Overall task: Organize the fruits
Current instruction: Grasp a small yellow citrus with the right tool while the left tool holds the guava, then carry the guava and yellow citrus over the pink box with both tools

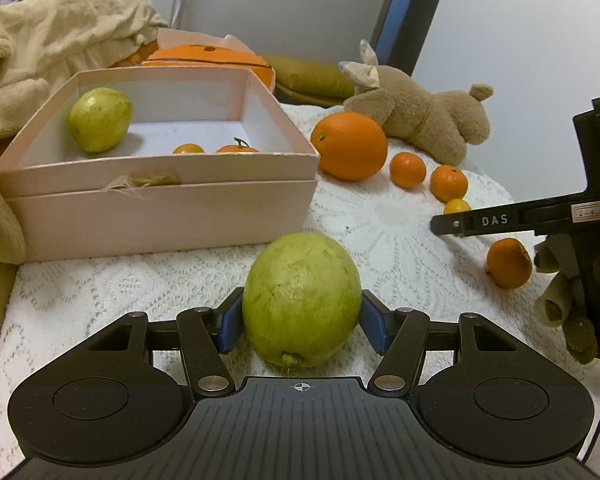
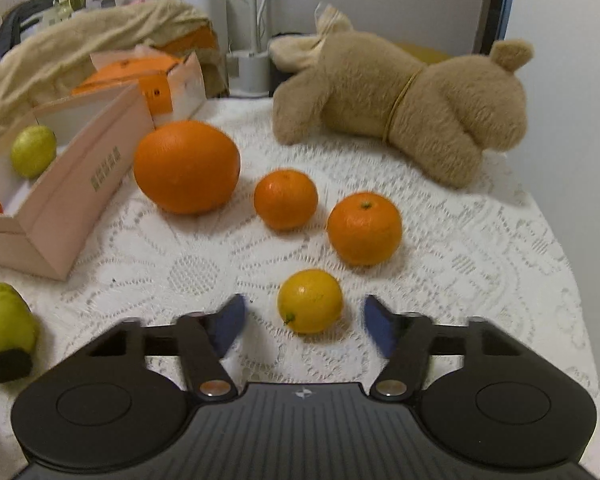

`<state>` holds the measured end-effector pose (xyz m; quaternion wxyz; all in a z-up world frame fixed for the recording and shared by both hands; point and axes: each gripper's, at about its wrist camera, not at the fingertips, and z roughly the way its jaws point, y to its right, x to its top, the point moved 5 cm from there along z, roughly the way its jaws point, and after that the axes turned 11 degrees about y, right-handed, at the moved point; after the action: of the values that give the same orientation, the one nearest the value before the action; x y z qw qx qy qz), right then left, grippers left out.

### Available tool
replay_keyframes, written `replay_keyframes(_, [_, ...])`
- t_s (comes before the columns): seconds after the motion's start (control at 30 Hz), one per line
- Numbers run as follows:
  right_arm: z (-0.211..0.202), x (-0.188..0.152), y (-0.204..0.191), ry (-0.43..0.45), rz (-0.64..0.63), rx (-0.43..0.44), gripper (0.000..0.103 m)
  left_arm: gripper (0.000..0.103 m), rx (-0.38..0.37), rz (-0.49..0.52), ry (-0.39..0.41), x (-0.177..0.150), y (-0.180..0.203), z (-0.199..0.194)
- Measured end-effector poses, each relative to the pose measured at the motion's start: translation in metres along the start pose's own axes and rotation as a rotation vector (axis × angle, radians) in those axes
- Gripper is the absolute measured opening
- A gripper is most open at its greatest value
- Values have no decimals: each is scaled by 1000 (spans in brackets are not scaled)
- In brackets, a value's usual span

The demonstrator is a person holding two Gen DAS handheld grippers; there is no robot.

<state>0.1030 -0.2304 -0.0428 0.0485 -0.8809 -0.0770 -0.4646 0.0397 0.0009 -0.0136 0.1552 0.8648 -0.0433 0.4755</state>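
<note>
Mid-sort, both hands busy. My left gripper (image 1: pixel 302 322) is clamped on the big pale-green guava (image 1: pixel 302 300), which sits on the white lace cloth (image 1: pixel 380 220) just in front of the pink cardboard box (image 1: pixel 160 204). My right gripper (image 2: pixel 304 322) straddles the small yellow citrus (image 2: pixel 310 301), blue pads (image 2: pixel 232 324) clear of it. Next, I'd say: finish closing the right, lift the guava over the box wall.

A white lace cloth (image 2: pixel 440 260) with a flower pattern lies under a yellow lemon (image 2: pixel 310 301), orange tangerines (image 2: pixel 364 229) and a big orange (image 2: pixel 187 167). The guava (image 1: pixel 302 298) is pale green (brown flecks), the box (image 1: pixel 160 208) pale pink, the plush toy (image 2: pixel 400 108) tan.
</note>
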Motion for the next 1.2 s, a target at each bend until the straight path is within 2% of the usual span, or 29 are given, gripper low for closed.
replay_keyframes(0.03, [-3,1,-1,3,-5,-4,41,65,0,0,2,0,0,0])
replay_keyframes(0.1, [-10,4,-6,23,-23,-8,33,66,-1,2,6,-1,0,0])
replay_keyframes(0.3, [-42,4,-23,63,-39,75,33,64,-19,-45,16,1,-5,-2])
replay_keyframes(0.4, [-56,-2,-31,62,-33,131,33,64,-48,-77,61,8,-6,-8])
replay_keyframes(0.5, [-64,-16,-41,34,-42,183,33,64,-60,-30,86,14,2,-13])
replay_keyframes(0.6, [-65,-32,-50,-4,-60,223,33,64,-40,11,57,12,7,-9])
replay_keyframes(0.73, [-68,-44,-58,2,-86,225,33,65,-13,24,-9,4,5,0])
replay_keyframes(0.93, [-69,-46,-58,15,-74,230,37,65,-12,2,-11,6,1,5])
replay_keyframes(1.2, [-68,-47,-65,30,-122,195,39,65,-50,-72,-14,7,-9,7])
